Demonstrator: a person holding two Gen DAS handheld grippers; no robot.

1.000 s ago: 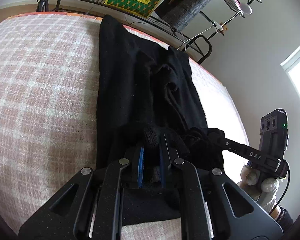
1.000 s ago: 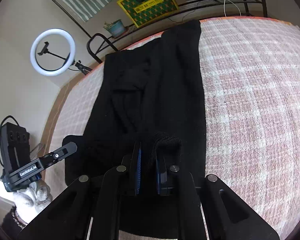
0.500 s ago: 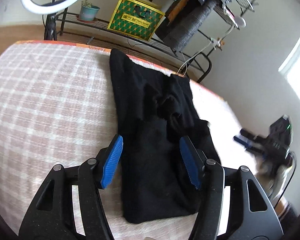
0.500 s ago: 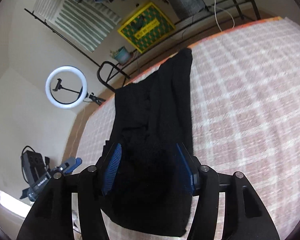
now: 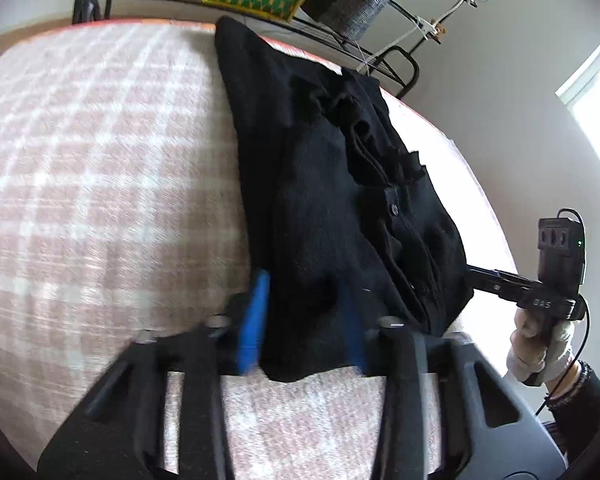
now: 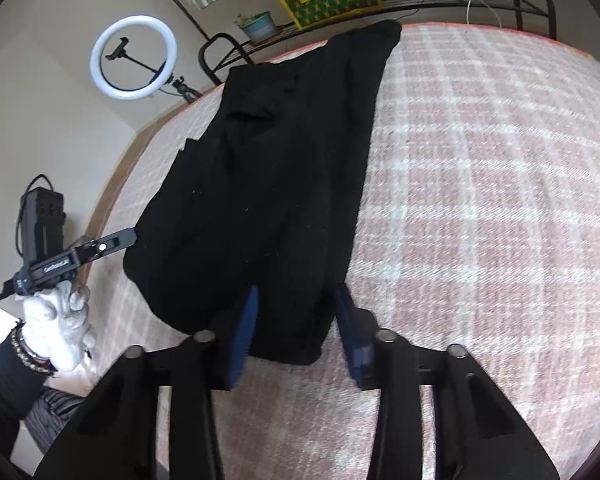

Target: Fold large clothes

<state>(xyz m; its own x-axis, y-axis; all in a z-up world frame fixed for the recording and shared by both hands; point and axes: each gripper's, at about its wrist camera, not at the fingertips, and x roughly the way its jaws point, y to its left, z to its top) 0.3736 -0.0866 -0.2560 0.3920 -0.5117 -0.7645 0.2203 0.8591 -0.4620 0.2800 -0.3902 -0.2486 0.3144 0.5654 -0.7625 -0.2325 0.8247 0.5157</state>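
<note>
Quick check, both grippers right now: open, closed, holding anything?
Left gripper: closing around the near edge of the folded black knit garment, not yet pressing.
Right gripper: same, closing, garment between the pads.

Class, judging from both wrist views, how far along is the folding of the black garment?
Done: the black garment lies as a long folded strip on the checked blanket. In hand: the left gripper and right gripper straddle its near end, jaws closing, not yet pinching. Left: folding it shorter.
</note>
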